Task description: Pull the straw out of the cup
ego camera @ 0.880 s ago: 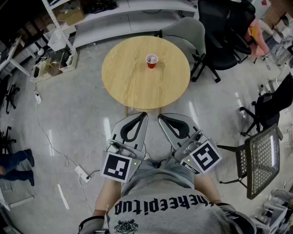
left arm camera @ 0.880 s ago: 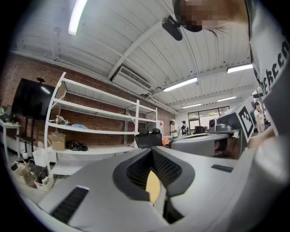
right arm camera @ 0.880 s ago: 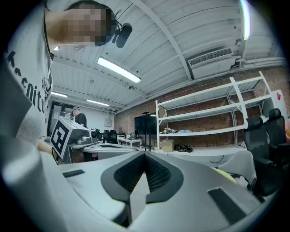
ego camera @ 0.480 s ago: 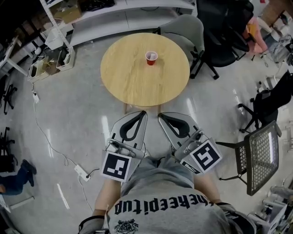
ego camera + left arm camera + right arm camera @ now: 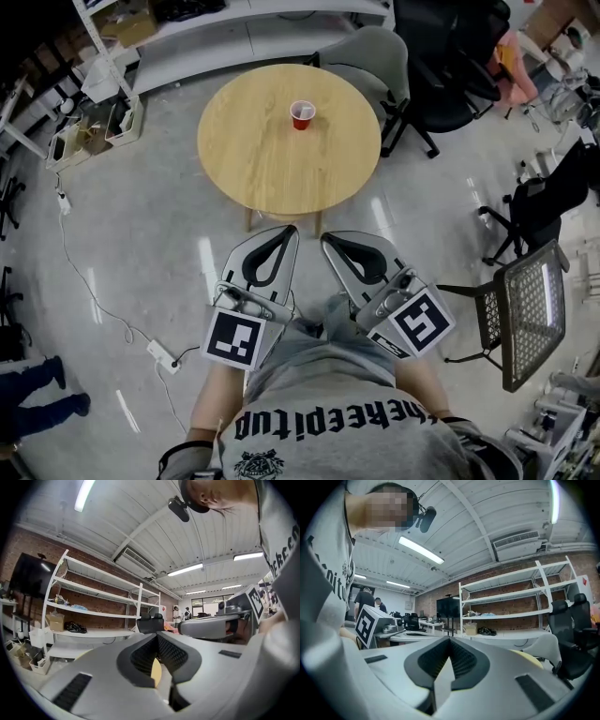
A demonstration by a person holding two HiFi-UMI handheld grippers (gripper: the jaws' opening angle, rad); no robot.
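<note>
A red cup (image 5: 302, 113) stands on the round tabletop (image 5: 272, 164), its contents too small to make out. The left claw (image 5: 287, 232) and right claw (image 5: 329, 238) are closed, empty, well short of it.

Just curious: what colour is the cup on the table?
The cup is red, clearest in the head view.

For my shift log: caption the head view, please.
Shut and empty, the left gripper and right gripper face a round table bearing a red cup.
</note>
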